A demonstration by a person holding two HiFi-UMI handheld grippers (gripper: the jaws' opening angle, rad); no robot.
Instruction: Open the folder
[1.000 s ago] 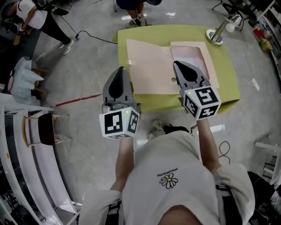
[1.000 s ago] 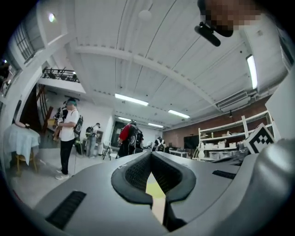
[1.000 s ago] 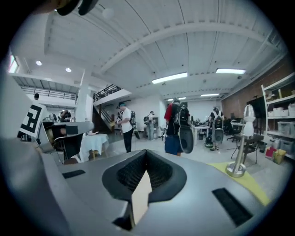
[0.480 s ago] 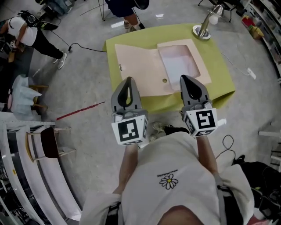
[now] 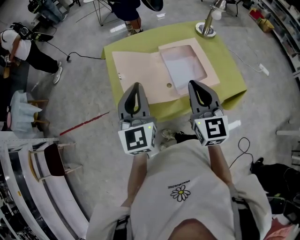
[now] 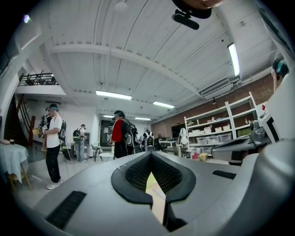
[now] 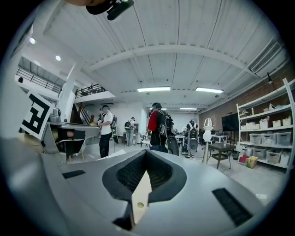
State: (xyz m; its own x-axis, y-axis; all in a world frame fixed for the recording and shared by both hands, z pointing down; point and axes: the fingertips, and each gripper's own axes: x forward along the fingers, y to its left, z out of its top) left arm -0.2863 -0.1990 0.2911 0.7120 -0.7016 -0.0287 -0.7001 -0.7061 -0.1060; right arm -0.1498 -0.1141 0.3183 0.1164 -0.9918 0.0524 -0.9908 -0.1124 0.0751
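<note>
The pale pink folder (image 5: 143,72) lies open and flat on the yellow-green table (image 5: 232,70), with a white sheet (image 5: 183,65) in its right half. My left gripper (image 5: 136,87) hovers at the table's front edge, just short of the folder's left flap, shut and empty. My right gripper (image 5: 196,85) is level with it near the folder's front right corner, also shut and empty. In the left gripper view the closed left gripper (image 6: 151,157) shows a strip of folder (image 6: 157,199) through the slit. The right gripper view shows the right gripper (image 7: 146,156) the same way, over the folder (image 7: 140,199).
A desk lamp (image 5: 209,19) stands at the table's far edge. A person (image 5: 129,11) stands beyond the table and another (image 5: 28,47) at far left. A black cable (image 5: 84,57) and a red line (image 5: 84,123) cross the floor. Chairs (image 5: 49,159) stand at left.
Both grippers have drawn back toward the table's front edge; the right one came off the folder and the left one shifted right. The folder stays open and flat.
</note>
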